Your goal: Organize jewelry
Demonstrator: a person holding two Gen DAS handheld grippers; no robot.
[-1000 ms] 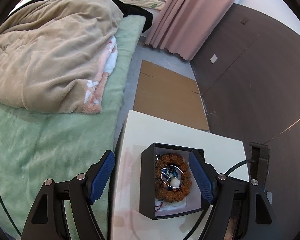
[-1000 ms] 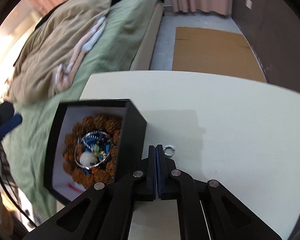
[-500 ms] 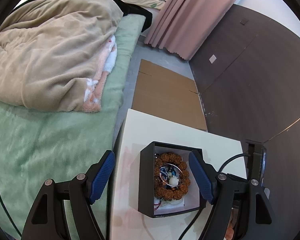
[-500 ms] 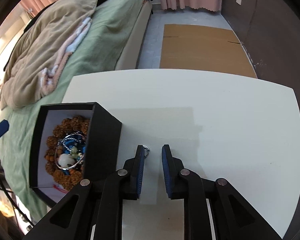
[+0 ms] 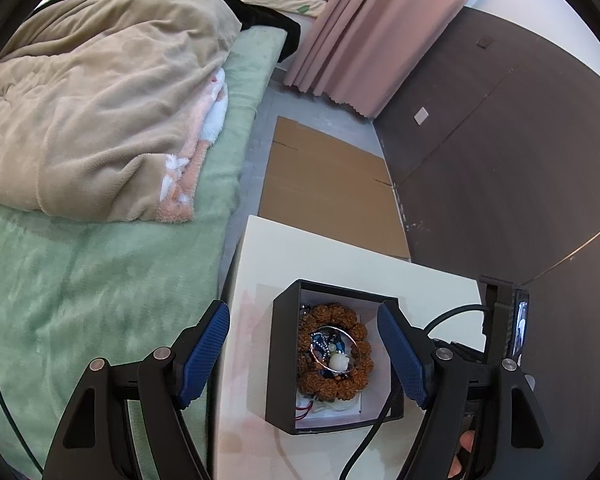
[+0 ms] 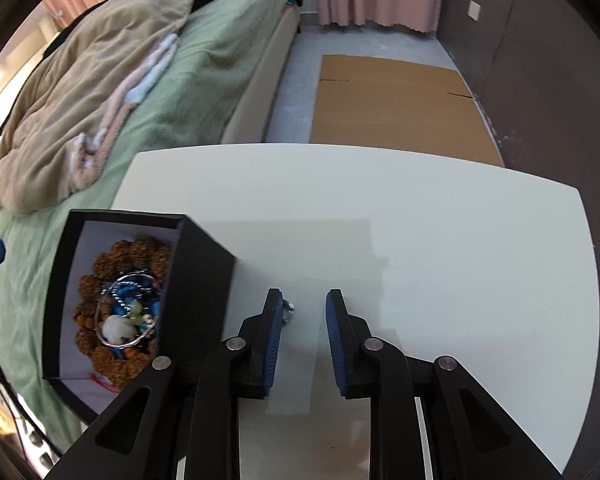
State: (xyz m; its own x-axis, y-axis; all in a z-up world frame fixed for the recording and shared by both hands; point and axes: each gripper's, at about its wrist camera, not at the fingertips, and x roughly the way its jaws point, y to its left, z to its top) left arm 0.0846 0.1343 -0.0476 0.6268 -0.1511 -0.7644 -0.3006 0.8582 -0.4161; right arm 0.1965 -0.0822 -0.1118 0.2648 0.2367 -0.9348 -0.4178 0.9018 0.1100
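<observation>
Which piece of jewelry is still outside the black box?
The small silver ring lies alone on the white table, beside the right gripper; everything else sits in the black box.

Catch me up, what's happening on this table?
A person with a gripper in each hand is sorting jewelry. The black box on the white table already holds a brown bead bracelet and other pieces. The left gripper hangs over the box, jaws wide. The right gripper has its jaws parted over the table, with a small silver ring by its left pad, not gripped.
</observation>
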